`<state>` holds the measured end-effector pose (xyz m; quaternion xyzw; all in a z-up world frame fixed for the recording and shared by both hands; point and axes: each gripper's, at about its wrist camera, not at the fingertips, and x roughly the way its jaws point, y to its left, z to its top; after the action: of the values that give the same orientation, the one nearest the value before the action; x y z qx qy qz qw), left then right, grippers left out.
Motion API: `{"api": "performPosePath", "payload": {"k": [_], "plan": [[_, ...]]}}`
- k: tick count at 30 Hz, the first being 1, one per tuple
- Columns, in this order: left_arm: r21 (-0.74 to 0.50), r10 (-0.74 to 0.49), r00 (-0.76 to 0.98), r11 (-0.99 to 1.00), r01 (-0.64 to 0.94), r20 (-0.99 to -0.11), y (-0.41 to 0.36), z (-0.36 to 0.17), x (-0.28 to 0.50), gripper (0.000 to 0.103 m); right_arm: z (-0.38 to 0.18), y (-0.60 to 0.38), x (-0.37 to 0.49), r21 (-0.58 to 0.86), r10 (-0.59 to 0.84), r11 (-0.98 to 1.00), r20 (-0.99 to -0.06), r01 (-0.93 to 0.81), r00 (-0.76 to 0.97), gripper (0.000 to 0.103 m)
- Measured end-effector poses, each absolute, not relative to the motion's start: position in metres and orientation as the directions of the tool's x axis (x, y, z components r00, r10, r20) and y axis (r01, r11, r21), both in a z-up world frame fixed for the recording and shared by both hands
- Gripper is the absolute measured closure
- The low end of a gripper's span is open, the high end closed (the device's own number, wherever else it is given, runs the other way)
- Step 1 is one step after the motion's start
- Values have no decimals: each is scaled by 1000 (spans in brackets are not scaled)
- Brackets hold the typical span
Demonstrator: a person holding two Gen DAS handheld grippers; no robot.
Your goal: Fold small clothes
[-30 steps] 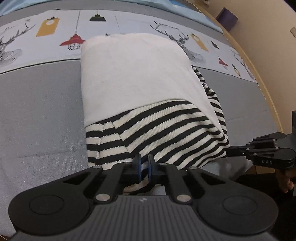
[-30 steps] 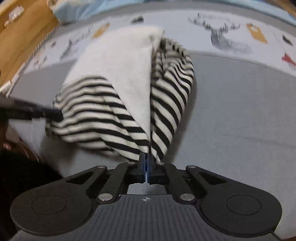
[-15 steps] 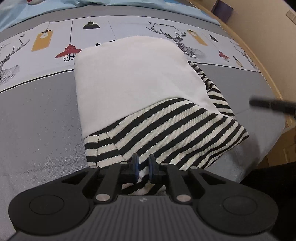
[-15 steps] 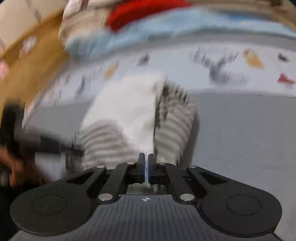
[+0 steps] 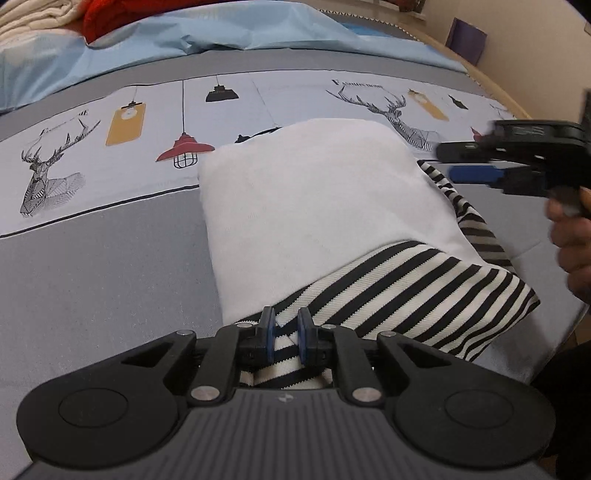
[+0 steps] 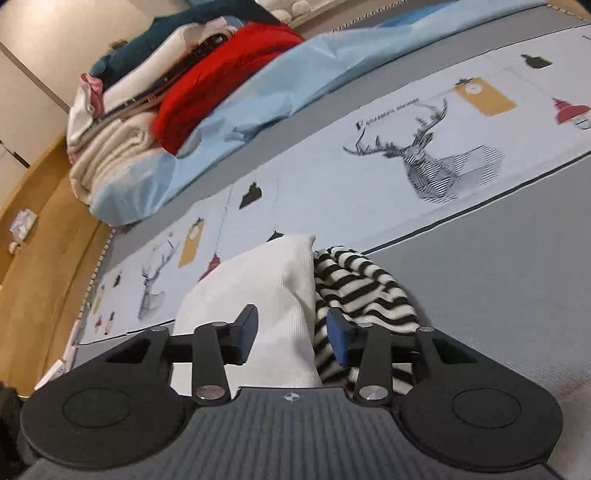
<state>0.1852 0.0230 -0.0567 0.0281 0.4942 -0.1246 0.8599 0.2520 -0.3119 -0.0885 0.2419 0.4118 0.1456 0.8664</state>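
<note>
Layout: garment (image 5: 317,206) laid on bed (image 5: 92,266).
Clothes pile (image 6: 147,96) stacked behind it, far end; sheet (image 6: 258,99) bunched btwn.

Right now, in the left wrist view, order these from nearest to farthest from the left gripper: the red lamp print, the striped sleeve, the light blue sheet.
1. striped sleeve, between the left gripper pads.
2. red lamp print, mid-bed, left.
3. light blue sheet, far end.

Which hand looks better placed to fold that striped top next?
Probably the left: its tool already pinches the striped top's near hem. The right tool is opening, gripping nothing.
</note>
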Motion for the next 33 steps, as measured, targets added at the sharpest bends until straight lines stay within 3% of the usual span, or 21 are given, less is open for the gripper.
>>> {"api": "performPosePath", "payload": {"k": [10,13,14,21,23,27,33], "plan": [[-89,-190,520,973,214,-833,24,-53,196,90,-114,-287,285,504,426,863,-702,-25,571,62],[-95,-188,539,976,195,-821,24,-48,199,90,-111,-286,284,501,442,863,-689,-64,574,100],[-94,-185,547,977,191,-817,24,-47,199,90,-109,-288,282,515,460,854,-676,-78,576,102],[-123,-225,598,971,206,-769,18,-36,198,90,-62,-325,255,581,427,809,-481,-86,766,103],[-117,-231,594,967,225,-770,15,-36,197,89,-64,-325,257,502,350,863,-529,-47,773,103],[-70,-207,555,964,257,-806,8,-46,196,87,-106,-308,275,365,279,931,-741,18,611,103],[-90,-218,559,965,247,-800,23,-45,191,86,-98,-281,271,221,205,974,-748,-54,631,98]]}}
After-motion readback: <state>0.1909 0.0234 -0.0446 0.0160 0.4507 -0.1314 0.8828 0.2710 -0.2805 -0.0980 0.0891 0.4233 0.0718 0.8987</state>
